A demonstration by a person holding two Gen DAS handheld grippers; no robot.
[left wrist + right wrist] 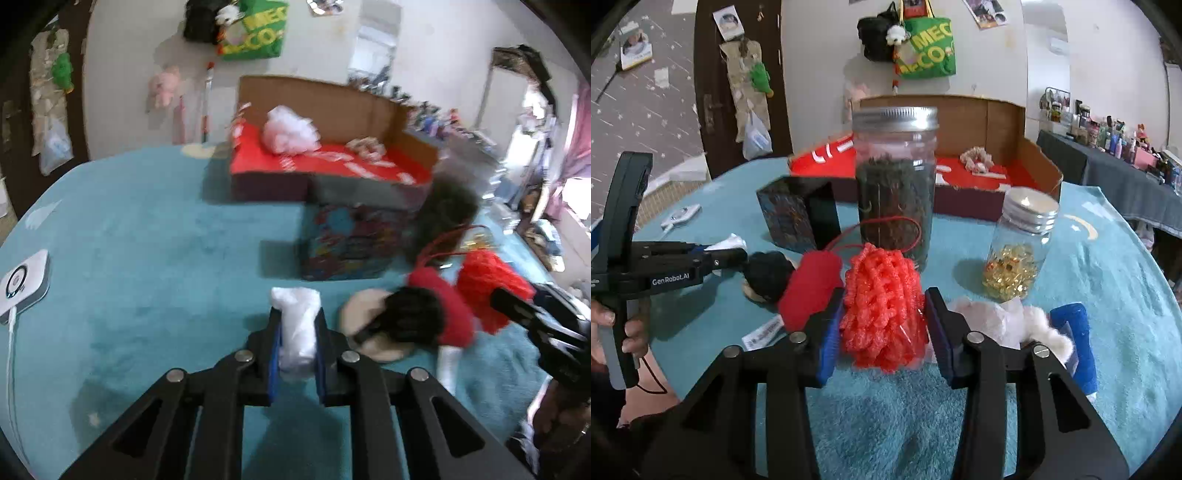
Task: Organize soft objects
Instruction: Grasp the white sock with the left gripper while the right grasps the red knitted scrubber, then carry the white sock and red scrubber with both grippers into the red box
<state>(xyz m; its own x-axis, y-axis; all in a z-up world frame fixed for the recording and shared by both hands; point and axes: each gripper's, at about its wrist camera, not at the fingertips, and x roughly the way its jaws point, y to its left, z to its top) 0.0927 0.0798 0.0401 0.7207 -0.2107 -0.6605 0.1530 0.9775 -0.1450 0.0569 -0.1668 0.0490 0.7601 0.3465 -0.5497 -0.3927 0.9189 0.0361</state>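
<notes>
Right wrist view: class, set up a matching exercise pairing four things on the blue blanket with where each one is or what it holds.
Things:
1. orange-red mesh puff
2. tall jar
3. small jar
4. white crumpled piece

States:
A. holds gold bits
B. between the left tool's fingers
C. holds dark stuffing
D. between the right tool's fingers

Pairs: 1-D, 2-C, 3-A, 4-B

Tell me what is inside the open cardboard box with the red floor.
In the cardboard box lie a white fluffy clump and a pale scrunchie. In the right wrist view the tall jar covers the box's middle, so more may lie there.
</notes>
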